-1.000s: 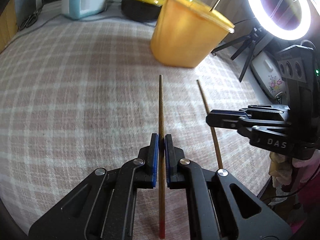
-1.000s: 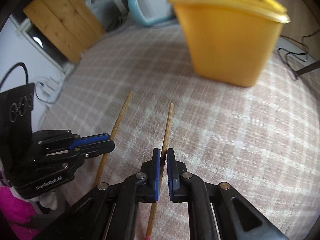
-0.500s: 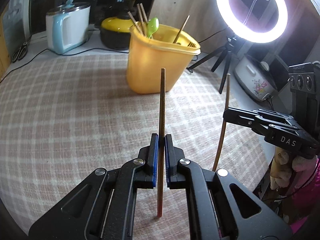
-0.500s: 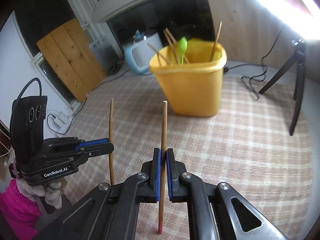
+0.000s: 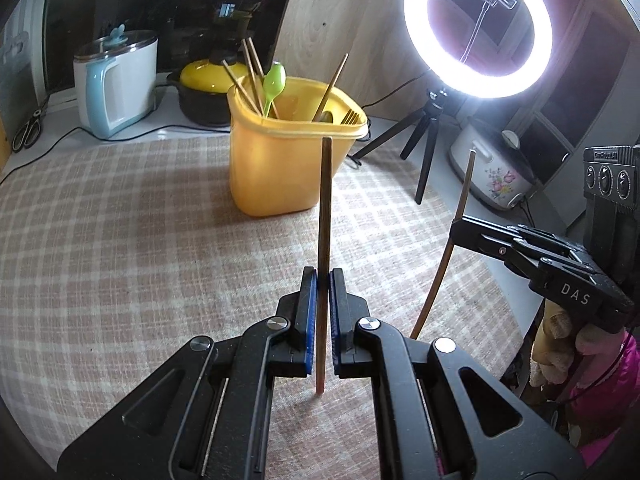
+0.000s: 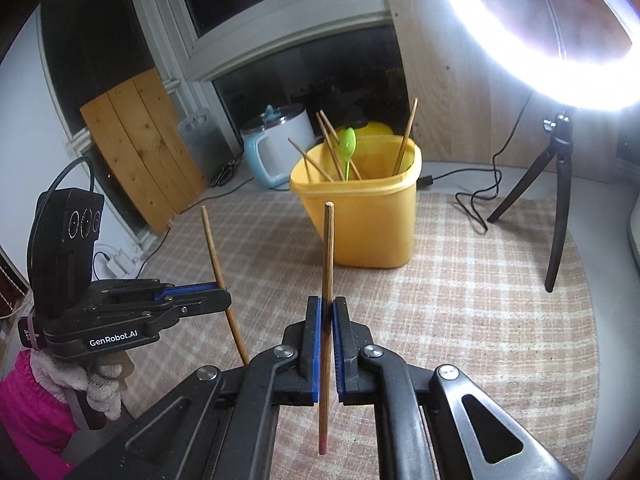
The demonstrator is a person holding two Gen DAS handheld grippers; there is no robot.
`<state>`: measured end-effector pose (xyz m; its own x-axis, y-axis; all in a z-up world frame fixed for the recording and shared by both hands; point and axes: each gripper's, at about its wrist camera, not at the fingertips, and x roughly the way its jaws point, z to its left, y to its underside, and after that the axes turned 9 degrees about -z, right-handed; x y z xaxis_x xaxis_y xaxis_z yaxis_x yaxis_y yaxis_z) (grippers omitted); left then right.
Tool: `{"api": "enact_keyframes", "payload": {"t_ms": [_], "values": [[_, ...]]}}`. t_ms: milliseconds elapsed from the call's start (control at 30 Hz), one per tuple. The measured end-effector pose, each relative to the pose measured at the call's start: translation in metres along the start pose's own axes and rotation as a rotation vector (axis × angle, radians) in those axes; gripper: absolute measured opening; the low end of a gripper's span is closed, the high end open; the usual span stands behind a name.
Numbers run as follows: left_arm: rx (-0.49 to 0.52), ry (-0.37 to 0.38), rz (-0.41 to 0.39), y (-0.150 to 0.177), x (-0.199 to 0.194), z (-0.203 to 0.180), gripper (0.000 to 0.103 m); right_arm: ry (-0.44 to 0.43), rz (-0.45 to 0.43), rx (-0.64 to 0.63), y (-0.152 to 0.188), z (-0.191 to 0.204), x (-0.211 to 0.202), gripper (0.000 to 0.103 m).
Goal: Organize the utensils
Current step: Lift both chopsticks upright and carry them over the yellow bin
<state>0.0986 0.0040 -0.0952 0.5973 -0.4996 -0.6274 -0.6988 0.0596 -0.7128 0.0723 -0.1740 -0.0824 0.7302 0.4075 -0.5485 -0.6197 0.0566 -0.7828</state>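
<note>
Two grippers, left gripper [image 5: 319,312] and right gripper [image 6: 327,344], each pinch, seemingly, one chopstick [image 5: 325,208].

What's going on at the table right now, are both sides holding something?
Yes. A person is sorting utensils with two handheld grippers. The left gripper is shut on one chopstick, and the right gripper is shut on another chopstick. Both sticks are held up off the checked tablecloth, short of the yellow bin, which already holds several chopsticks, a green spoon and a fork.
</note>
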Motion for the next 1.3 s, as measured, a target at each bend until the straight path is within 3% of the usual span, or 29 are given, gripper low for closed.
{"api": "enact_keyframes", "payload": {"t_ms": [667,1300], "values": [[0.022,0.007,-0.150,-0.064,-0.025,0.004,0.004,0.044,-0.184,-0.032,-0.059,0.003,-0.033,0.003],[0.072,-0.011,-0.332,-0.147,-0.045,0.011,0.004,0.067,-0.296,-0.042,-0.128,-0.002,-0.025,0.003]]}}
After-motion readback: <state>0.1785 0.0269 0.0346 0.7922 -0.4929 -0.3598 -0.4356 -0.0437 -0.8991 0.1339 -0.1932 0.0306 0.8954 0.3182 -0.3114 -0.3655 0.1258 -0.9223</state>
